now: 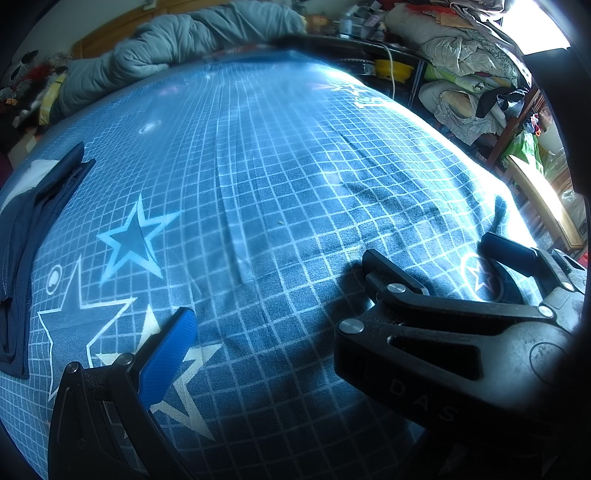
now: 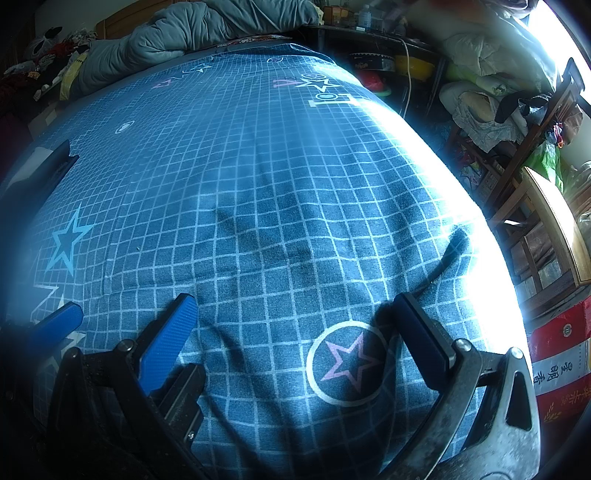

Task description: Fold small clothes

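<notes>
My right tongs (image 2: 291, 332) and left tongs (image 1: 273, 291) both gape wide and empty over the blue grid bedsheet (image 1: 280, 177), navy folded clothes (image 1: 26, 236) lying far left, cut off by frame edge.

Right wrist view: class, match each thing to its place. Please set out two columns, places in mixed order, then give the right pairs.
Things:
1. grey quilted duvet
2. dark navy garment
3. pink star print in a white circle
4. yellow bowl

Places:
A. between the fingers of the right gripper
B. at the left edge of the blue checked bed
C. bunched at the bed's far end
D. on the dark shelf beside the bed

Pairs: 1-C, 2-B, 3-A, 4-D
</notes>
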